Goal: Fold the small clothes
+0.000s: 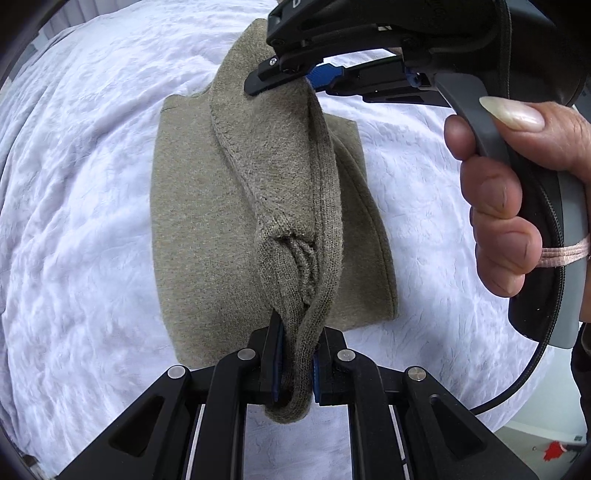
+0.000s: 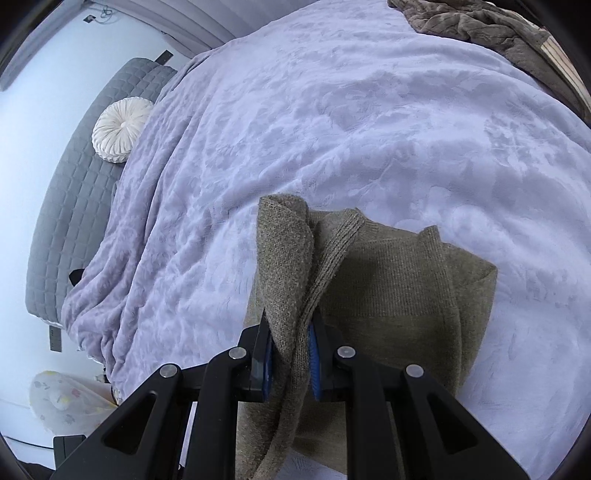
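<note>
On the white bedspread [image 1: 74, 184] lies an olive knit sweater [image 1: 207, 206]. Both the left gripper [image 1: 297, 363] and right gripper [image 2: 290, 363] are clamped on its raised ribbed edge.

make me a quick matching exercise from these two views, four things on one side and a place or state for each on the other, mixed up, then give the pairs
Things:
1. olive knit garment
2. left gripper
3. round white cushion
4. brown blanket

Place or state:
A. on the grey quilted surface beside the bed
B. bunched at the far top corner of the bed
C. partly lying on the white bedspread, one edge lifted
D. shut on a ribbed edge of the knit

Pairs: 1-C, 2-D, 3-A, 4-B
</note>
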The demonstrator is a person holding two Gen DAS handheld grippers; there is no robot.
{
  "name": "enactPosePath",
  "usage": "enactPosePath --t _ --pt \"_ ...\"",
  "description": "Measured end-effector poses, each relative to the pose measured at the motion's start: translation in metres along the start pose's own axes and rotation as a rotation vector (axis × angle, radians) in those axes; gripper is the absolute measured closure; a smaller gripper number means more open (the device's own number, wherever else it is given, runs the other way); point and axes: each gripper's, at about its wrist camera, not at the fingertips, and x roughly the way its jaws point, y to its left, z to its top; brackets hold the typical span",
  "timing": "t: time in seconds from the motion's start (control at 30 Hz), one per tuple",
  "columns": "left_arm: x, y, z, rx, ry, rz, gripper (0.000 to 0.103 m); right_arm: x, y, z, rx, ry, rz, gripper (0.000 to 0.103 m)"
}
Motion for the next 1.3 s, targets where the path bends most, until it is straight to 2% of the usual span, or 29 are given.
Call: enactPosePath --t 0.3,0.47,0.67,0.83,1.0,1.13,1.3 --pt "0.021 -0.025 0.006 0.040 0.018 0.034 0.090 -0.014 -0.025 -0.003 -0.008 -0.004 0.020 0.086" --pt "0.044 -0.039 0.003 0.049 0.055 0.047 0.090 -0.011 -0.050 -0.010 0.016 0.008 0.040 0.086" --pt "0.054 -0.046 0.006 0.076 0.057 0.053 0.090 -0.015 -0.072 -0.016 0.035 -0.003 0.066 0.086" --pt "0.069 -0.041 0.011 0.062 0.093 0.070 0.090 -0.003 -0.083 -0.016 0.045 0.020 0.056 0.086" --pt "0.081 -0.041 0.013 0.087 0.088 0.103 0.090 0.000 -0.084 -0.015 0.029 0.001 0.105 0.086" --pt "0.109 -0.045 0.018 0.090 0.127 0.125 0.090 0.017 -0.107 -0.017 0.083 0.046 0.055 0.085" --pt "0.123 -0.047 0.022 0.108 0.129 0.125 0.090 0.019 -0.124 -0.026 0.114 0.038 0.033 0.083"
